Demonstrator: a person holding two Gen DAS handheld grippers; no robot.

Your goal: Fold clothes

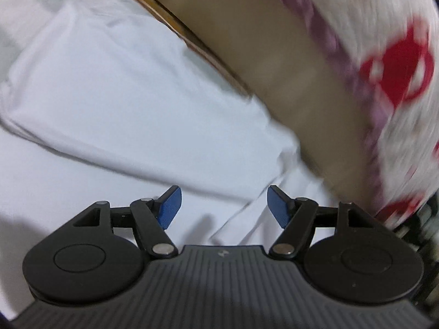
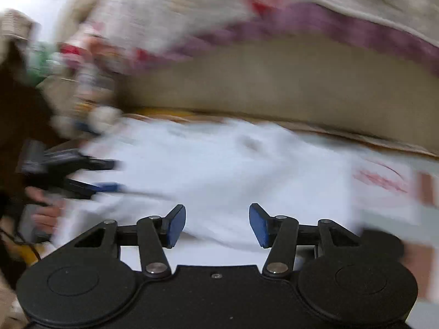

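A white garment (image 1: 123, 104) lies spread and partly folded on the surface, with creases and a folded edge running across it. It also shows in the right wrist view (image 2: 219, 164), blurred. My left gripper (image 1: 224, 207) is open and empty just above the cloth. My right gripper (image 2: 217, 224) is open and empty over the near edge of the same garment. The left gripper (image 2: 104, 175) also shows at the far left of the right wrist view, at the garment's side, with a hand behind it.
A tan upholstered edge with wooden trim (image 1: 247, 41) runs behind the garment. A white blanket with red and purple print (image 1: 392, 63) lies on top of it. Blurred clutter (image 2: 82, 82) sits at the left. A printed white item (image 2: 384, 181) lies at the right.
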